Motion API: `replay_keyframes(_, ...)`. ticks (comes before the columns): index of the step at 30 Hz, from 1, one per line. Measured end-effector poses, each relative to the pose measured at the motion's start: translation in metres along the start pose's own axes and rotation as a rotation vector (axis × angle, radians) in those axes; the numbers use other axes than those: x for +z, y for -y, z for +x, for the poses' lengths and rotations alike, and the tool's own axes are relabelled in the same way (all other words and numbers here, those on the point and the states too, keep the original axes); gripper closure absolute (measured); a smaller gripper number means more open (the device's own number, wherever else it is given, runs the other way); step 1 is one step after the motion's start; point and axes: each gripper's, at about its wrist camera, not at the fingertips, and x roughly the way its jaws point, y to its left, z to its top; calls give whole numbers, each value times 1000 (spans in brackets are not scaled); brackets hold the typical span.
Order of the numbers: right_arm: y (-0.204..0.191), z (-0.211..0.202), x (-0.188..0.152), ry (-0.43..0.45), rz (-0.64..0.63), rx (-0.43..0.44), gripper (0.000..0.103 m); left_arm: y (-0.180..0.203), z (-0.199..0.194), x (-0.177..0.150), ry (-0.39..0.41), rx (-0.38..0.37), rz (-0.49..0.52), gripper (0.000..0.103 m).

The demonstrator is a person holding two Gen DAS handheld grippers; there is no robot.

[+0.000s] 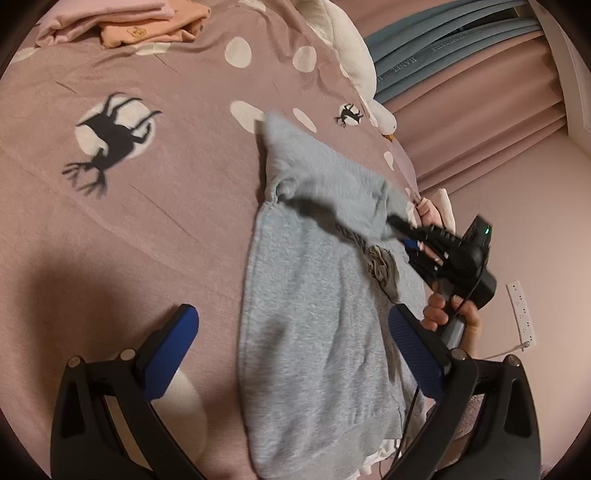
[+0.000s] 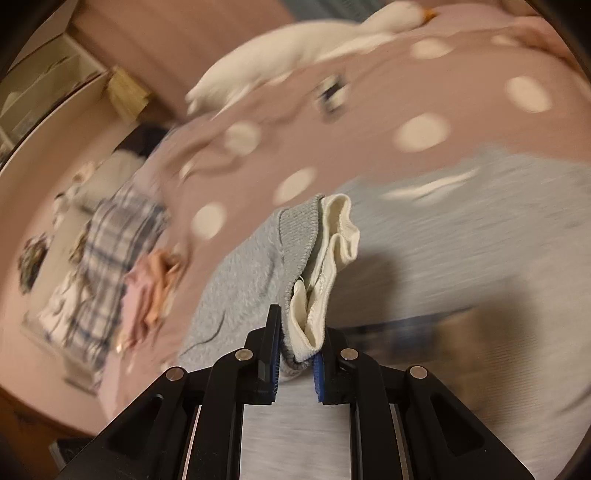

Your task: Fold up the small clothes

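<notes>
A small grey sweatshirt (image 1: 314,295) lies lengthwise on the pink bedspread (image 1: 147,206), one sleeve lifted off it. My left gripper (image 1: 291,347) hovers low over its near part, jaws wide apart, nothing between the blue pads (image 1: 173,343). My right gripper (image 1: 417,232), held by a hand (image 1: 454,314), reaches in from the right edge of the bed. In the right wrist view the right gripper (image 2: 295,354) is shut on the sleeve's grey ribbed cuff (image 2: 299,236) with its cream lining (image 2: 332,251), and the rest of the sweatshirt (image 2: 480,240) lies blurred beneath.
Folded pink and orange clothes (image 1: 122,22) sit at the far end of the bed. A white plush goose (image 1: 347,48) lies along the bed's far right edge. Pink curtains (image 1: 480,122) and a power strip (image 1: 521,314) stand beyond. Plaid and pink garments (image 2: 114,258) lie beside the bed.
</notes>
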Motion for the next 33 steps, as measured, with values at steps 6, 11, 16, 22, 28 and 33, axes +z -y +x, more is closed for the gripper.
replay_keyframes(6,54,-6,-3,-45,99,-50,87,15,15,2,-35,-15,1,0)
replay_keyframes(11,50,3,-5,-68,137,31,87,24,22,7,-47,-2,9,0)
replay_keyframes(16,28,5,-5,-93,104,64,87,49,39,24,-82,-128,51,0)
replay_keyframes(22,36,1,-6,-94,125,69,87,61,98,49,-161,-200,25,0)
replay_keyframes(28,43,-4,-4,-100,154,114,87,38,131,85,-81,-83,-32,0)
replay_keyframes(33,43,-2,-5,-112,178,167,87,24,124,99,45,-100,-77,1)
